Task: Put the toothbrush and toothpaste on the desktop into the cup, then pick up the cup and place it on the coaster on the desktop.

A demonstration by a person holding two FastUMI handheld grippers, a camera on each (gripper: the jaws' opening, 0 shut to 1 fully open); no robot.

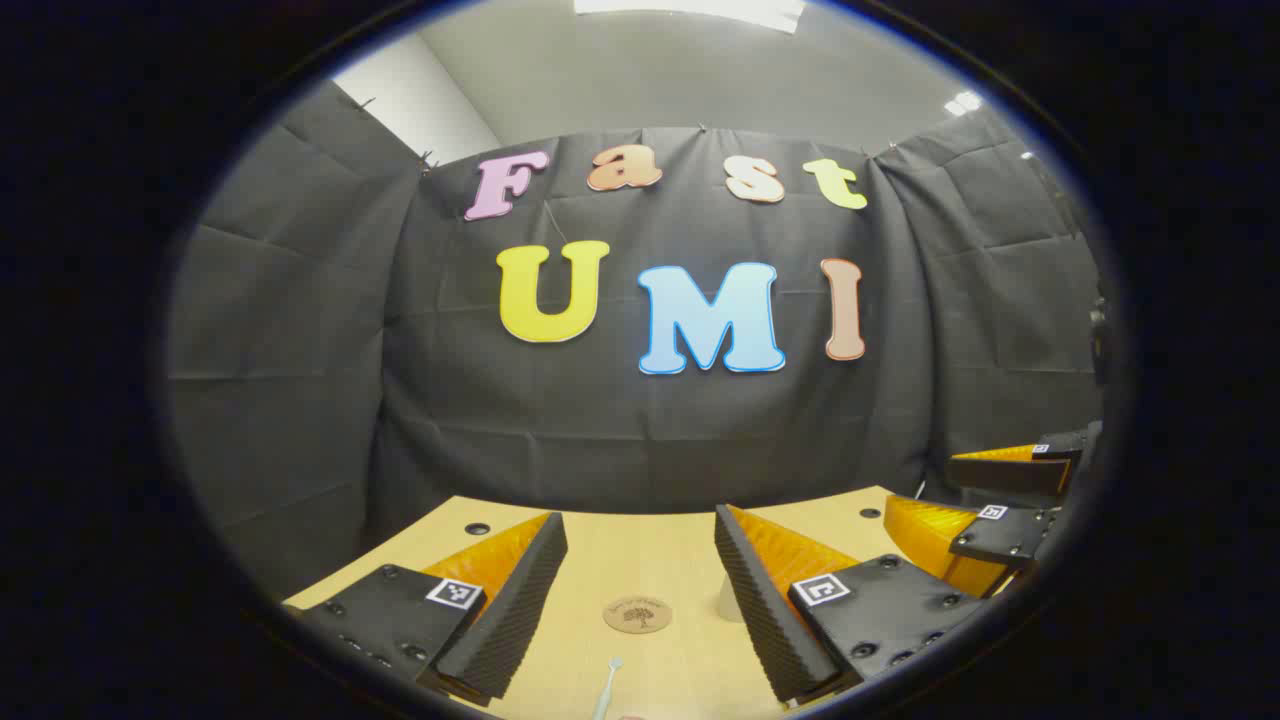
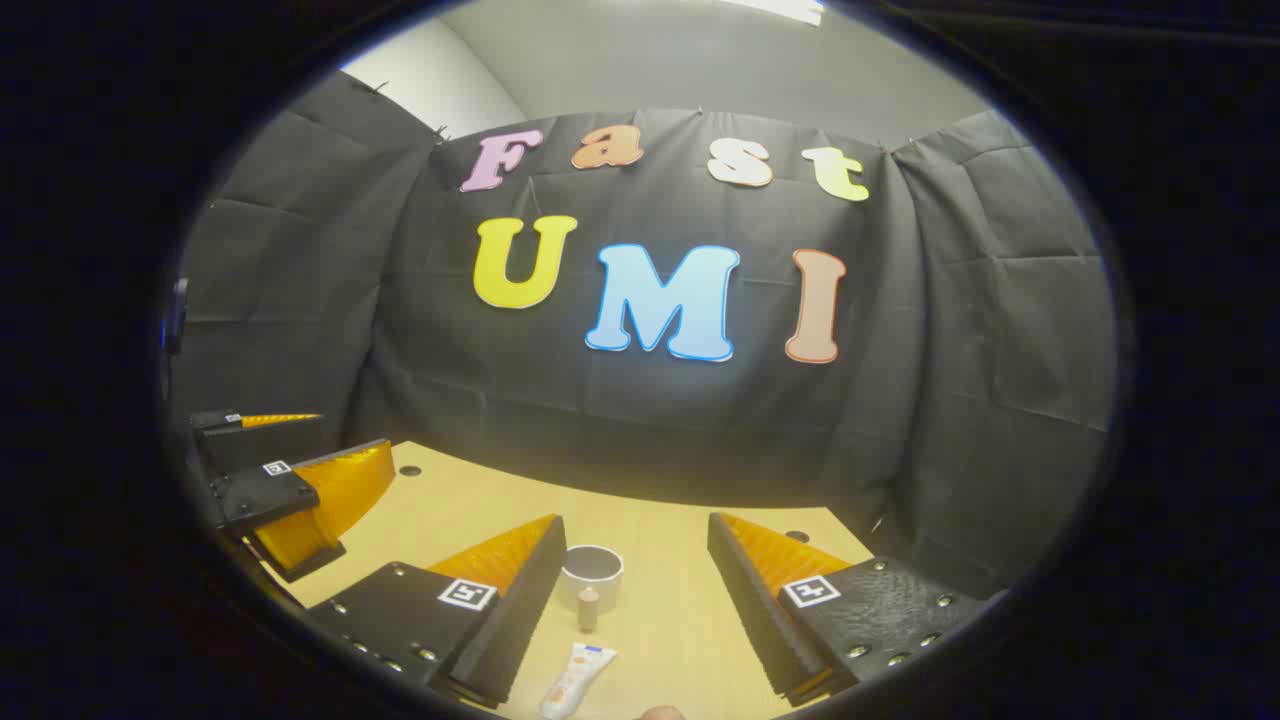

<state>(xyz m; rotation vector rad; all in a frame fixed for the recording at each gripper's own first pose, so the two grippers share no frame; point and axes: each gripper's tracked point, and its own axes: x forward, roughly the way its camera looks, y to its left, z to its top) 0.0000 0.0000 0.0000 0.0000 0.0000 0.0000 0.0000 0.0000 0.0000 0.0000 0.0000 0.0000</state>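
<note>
In the left gripper view my left gripper (image 1: 640, 560) is open above the wooden desktop (image 1: 660, 540). A round brown coaster (image 1: 637, 614) lies between its fingers, and the head of a pale toothbrush (image 1: 606, 686) lies nearer. A bit of the white cup (image 1: 729, 600) peeks from behind the right finger. In the right gripper view my right gripper (image 2: 637, 550) is open too. The white cup (image 2: 591, 573) stands upright just beyond its left finger, and the toothpaste tube (image 2: 576, 672) lies in front of the cup, cap toward it.
The right gripper (image 1: 1000, 500) shows at the right edge of the left gripper view; the left gripper (image 2: 290, 480) shows at the left edge of the right gripper view. Small dark holes (image 2: 410, 470) dot the desktop's far edge, where the black cloth wall hangs.
</note>
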